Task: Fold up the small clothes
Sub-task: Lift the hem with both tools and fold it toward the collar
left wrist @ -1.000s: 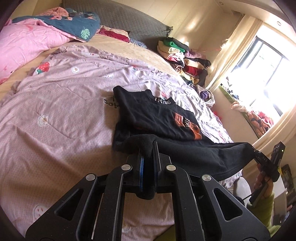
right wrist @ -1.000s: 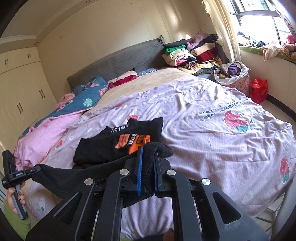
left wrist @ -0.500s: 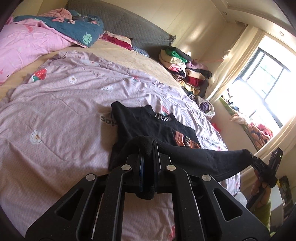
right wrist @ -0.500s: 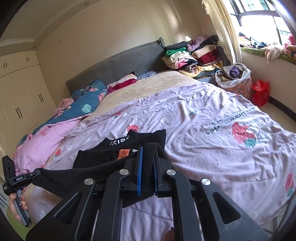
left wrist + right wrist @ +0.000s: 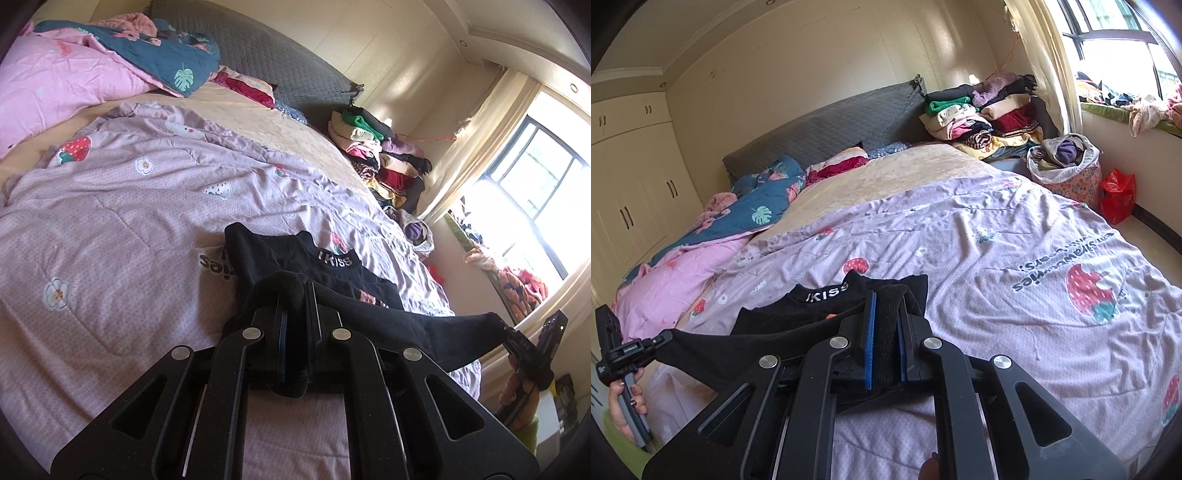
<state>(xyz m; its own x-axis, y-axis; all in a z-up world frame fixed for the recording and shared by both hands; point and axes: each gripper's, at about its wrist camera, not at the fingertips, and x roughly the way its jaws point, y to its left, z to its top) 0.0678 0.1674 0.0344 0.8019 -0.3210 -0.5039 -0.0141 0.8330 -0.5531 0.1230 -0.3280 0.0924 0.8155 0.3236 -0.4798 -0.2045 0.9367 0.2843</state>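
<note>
Both my claws are clamped on one black shirt (image 5: 424,328): left claw (image 5: 295,295) pinches one end of its hem, right claw (image 5: 886,314) the other. Hem hangs taut between them above the quilt (image 5: 997,266). Shirt's collar end lies flat on the quilt ahead, "KISS" print facing up.

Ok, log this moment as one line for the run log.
left hand-held gripper: shut on black cotton garment | right hand-held gripper: shut on it | hem stretched between | over lilac strawberry quilt
</note>
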